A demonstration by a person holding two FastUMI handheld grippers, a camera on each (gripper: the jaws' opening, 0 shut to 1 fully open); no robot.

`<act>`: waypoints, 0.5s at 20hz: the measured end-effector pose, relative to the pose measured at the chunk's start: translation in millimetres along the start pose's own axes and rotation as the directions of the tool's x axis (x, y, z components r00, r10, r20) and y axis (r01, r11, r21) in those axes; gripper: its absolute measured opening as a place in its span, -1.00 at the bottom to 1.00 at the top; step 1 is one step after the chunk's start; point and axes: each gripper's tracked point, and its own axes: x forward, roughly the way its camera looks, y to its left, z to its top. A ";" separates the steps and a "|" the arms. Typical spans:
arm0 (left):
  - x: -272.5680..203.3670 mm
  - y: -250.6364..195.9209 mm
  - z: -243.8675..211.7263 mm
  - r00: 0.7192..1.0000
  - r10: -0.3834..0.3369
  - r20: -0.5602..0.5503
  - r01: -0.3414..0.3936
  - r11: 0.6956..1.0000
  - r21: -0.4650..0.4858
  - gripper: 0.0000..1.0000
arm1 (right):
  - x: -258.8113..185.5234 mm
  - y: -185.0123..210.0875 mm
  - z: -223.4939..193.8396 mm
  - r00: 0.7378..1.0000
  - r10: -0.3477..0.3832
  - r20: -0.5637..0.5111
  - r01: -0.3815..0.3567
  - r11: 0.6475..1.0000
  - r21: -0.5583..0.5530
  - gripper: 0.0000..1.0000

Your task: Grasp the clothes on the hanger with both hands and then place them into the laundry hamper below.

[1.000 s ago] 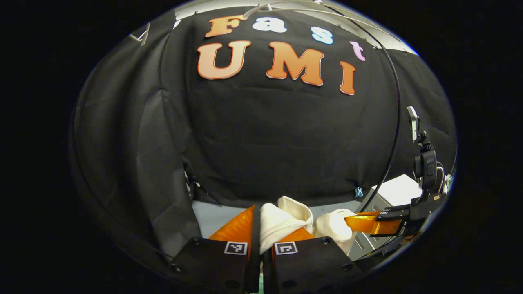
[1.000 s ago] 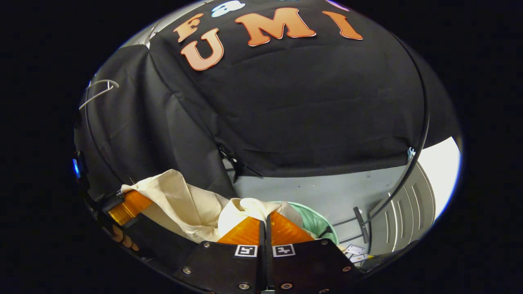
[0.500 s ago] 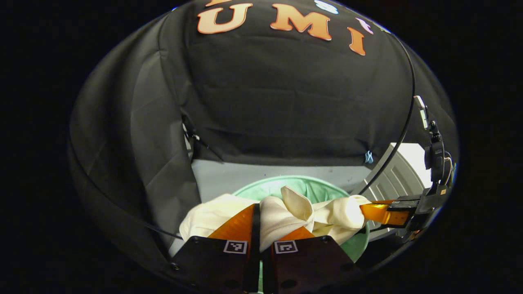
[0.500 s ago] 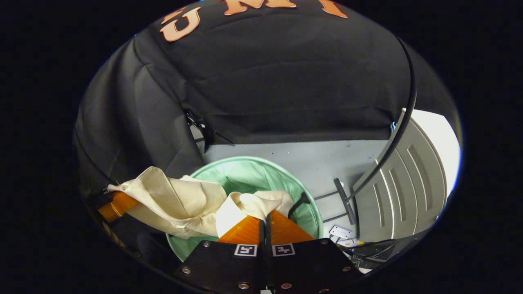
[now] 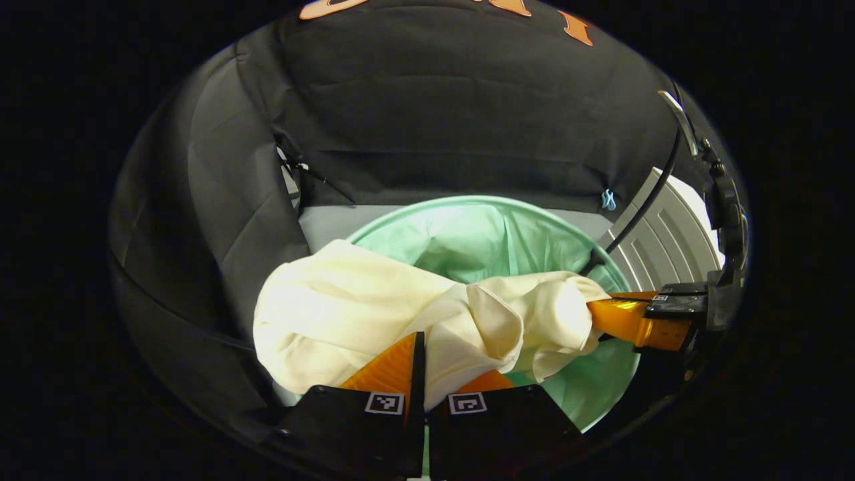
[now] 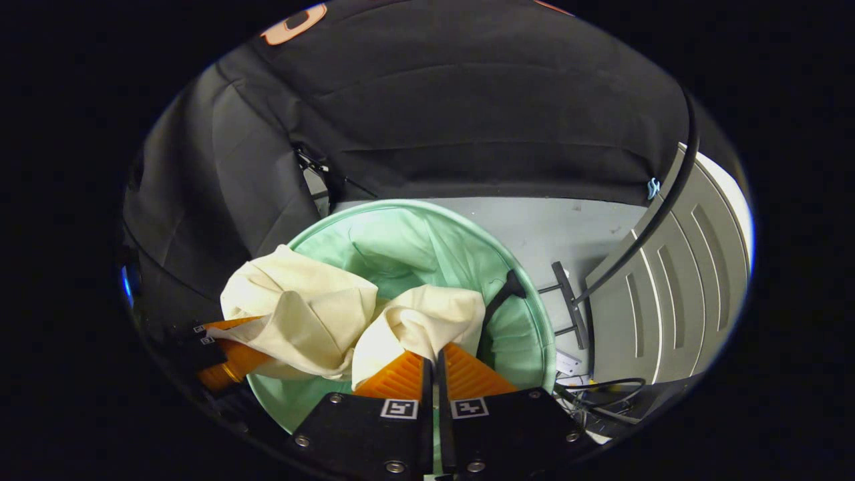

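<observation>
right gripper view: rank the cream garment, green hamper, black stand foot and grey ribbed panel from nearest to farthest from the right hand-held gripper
1. Cream garment, clamped in the right hand-held gripper.
2. Green hamper, just below and ahead.
3. Black stand foot, on the floor to the right.
4. Grey ribbed panel, far right.

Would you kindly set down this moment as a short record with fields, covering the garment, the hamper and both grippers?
garment: cream cloth, bunched, held above the hamper's opening
hamper: pale green, round, open top, standing on the grey floor
left gripper: shut on the cloth
right gripper: shut on the cloth, at its other end
garment in hamper: not yet released; it hangs between the two grippers
backdrop: black cloth wall
beside hamper: grey ribbed panel
</observation>
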 end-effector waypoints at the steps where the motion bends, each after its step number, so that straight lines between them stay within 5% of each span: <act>1: 3.7 -5.9 -6.2 1.000 0.002 -0.019 -0.002 1.000 -0.007 -0.79 | 0.7 4.0 -3.5 1.000 0.008 -0.013 -0.008 1.000 0.001 -0.90; 9: 11.4 -14.0 -20.7 0.997 0.008 -0.080 -0.011 0.999 -0.041 -0.60 | -4.6 4.6 3.2 1.000 -0.013 -0.025 0.013 1.000 0.003 -0.55; 10: 12.6 -13.9 -22.7 0.997 0.007 -0.080 -0.011 0.999 -0.046 -0.44 | -7.8 4.3 5.8 1.000 -0.015 -0.018 0.015 1.000 0.001 -0.72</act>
